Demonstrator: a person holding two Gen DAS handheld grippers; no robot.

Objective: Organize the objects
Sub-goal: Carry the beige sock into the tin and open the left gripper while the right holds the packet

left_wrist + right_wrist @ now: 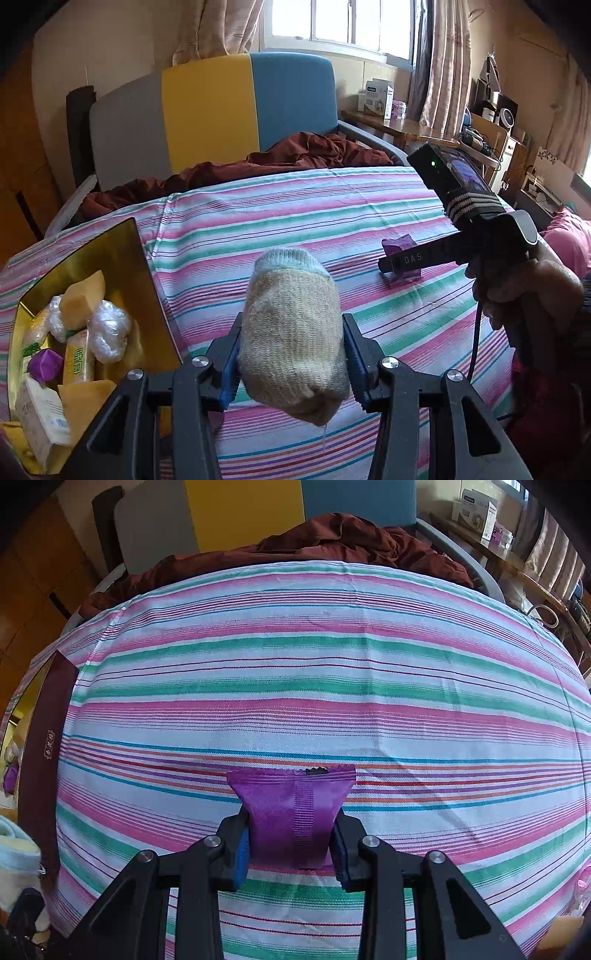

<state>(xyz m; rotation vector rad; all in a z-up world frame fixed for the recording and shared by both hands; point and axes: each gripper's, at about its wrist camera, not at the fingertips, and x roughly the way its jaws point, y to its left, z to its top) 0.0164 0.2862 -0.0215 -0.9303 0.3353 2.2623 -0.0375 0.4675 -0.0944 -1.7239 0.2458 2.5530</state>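
Note:
My left gripper (291,354) is shut on a rolled cream sock with a pale blue cuff (291,332), held above the striped bedsheet (295,206). My right gripper (291,845) is shut on a purple snack packet (291,812), low over the sheet (295,664). In the left wrist view the right gripper (400,264) and its purple packet (402,245) show to the right. A gold-lined box (147,302) at the left holds yellow wedges, plastic-wrapped balls, packets and a purple packet (43,364). The sock's edge (14,853) shows at the right wrist view's far left.
The box's dark red outer wall (44,760) stands at the left. A rumpled maroon blanket (258,162) lies at the bed's far end before a grey, yellow and blue headboard (207,110). A cluttered wooden desk (406,129) stands at the right.

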